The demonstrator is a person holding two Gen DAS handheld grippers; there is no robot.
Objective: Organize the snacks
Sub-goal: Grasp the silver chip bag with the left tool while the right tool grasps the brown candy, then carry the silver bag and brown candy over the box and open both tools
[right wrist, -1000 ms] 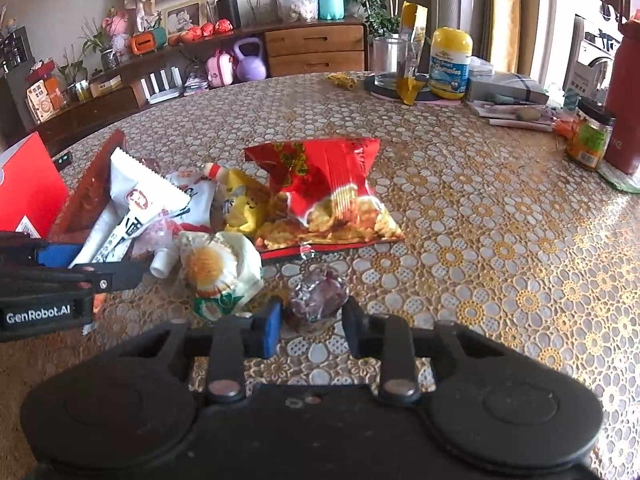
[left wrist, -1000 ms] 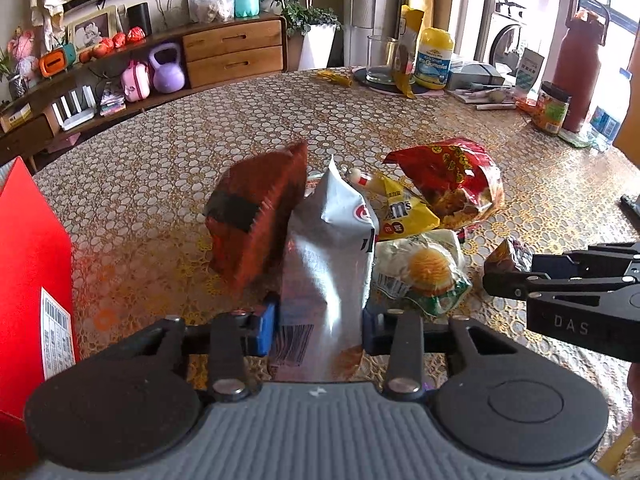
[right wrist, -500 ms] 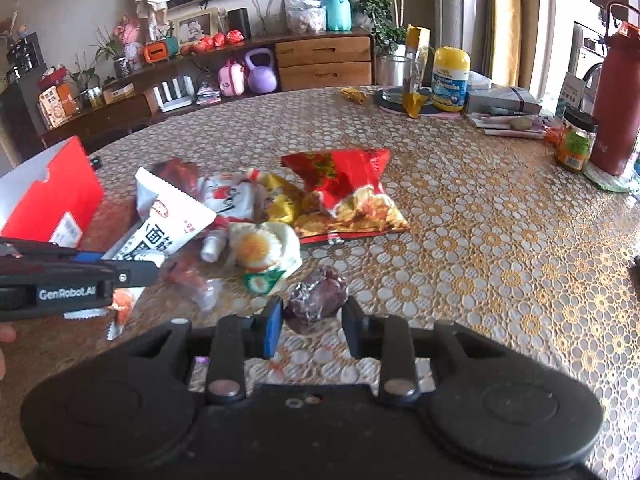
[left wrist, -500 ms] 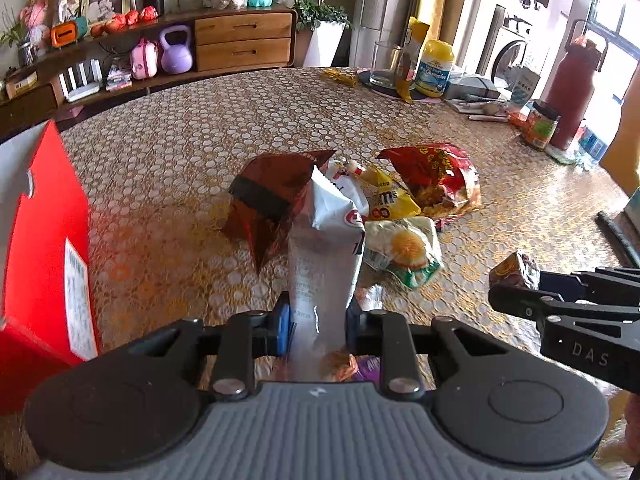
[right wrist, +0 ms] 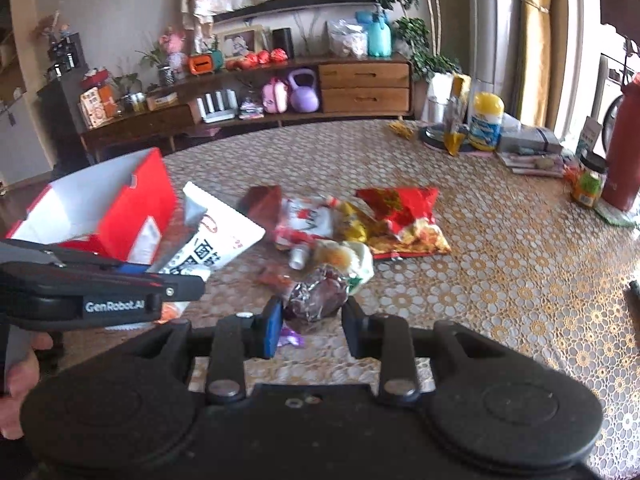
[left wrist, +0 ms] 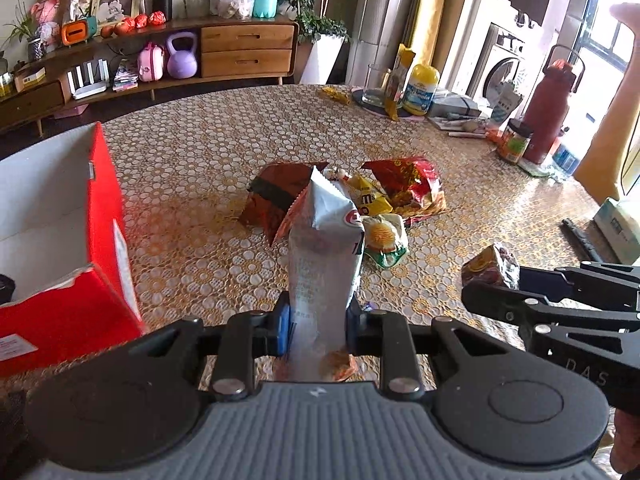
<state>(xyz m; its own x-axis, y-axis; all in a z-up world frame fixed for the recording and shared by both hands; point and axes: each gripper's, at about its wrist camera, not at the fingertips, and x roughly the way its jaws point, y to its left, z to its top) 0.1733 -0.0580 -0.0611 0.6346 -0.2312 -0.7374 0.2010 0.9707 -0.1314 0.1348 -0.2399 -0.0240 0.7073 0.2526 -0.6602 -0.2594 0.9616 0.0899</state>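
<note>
We have both claws lifted above the desk [left wrist: 224, 168], pointing forward toward the snack pile. Left claw [left wrist: 318, 326] is clamped on a tall silver-white packet [left wrist: 324, 256], which stands upright between the blue pads; in the right wrist view the same claw [right wrist: 160, 280] enters from 9 o'clock with the packet [right wrist: 216, 240] tilted toward 1 o'clock, black print on its white face. A bit of the hand shows at 8 o'clock under it. Right claw [right wrist: 310, 322] is closed on a small dark reddish foil-wrapped snack [right wrist: 316, 296], crinkled and shiny; in the left wrist view it comes in from 3 o'clock [left wrist: 492, 280] with that snack [left wrist: 490, 266] at its tip, off the desk.

At 9 o'clock in the left wrist view sits an open red box [left wrist: 108, 220] with a white inside, on the desk. The loose pile lies at 12 o'clock of the left claw: a dark red-brown bag [left wrist: 276, 194], a yellow M&M's bag [left wrist: 366, 198], a red chip bag [left wrist: 408, 184], and a white-green pack with a yellow round picture [left wrist: 384, 236], all touching or overlapping. Small purple wrapper [right wrist: 290, 338] lies just under the right claw.

Desk has a gold lace-pattern cover. Far edge at 1 o'clock holds a yellow-lid bottle [left wrist: 420, 90], a glass [left wrist: 376, 84], and a dark red flask [left wrist: 548, 112] at 2 o'clock. Behind it, a wooden sideboard [left wrist: 248, 50] with drawers, a purple kettlebell [left wrist: 182, 56], and a plant [left wrist: 308, 4].
</note>
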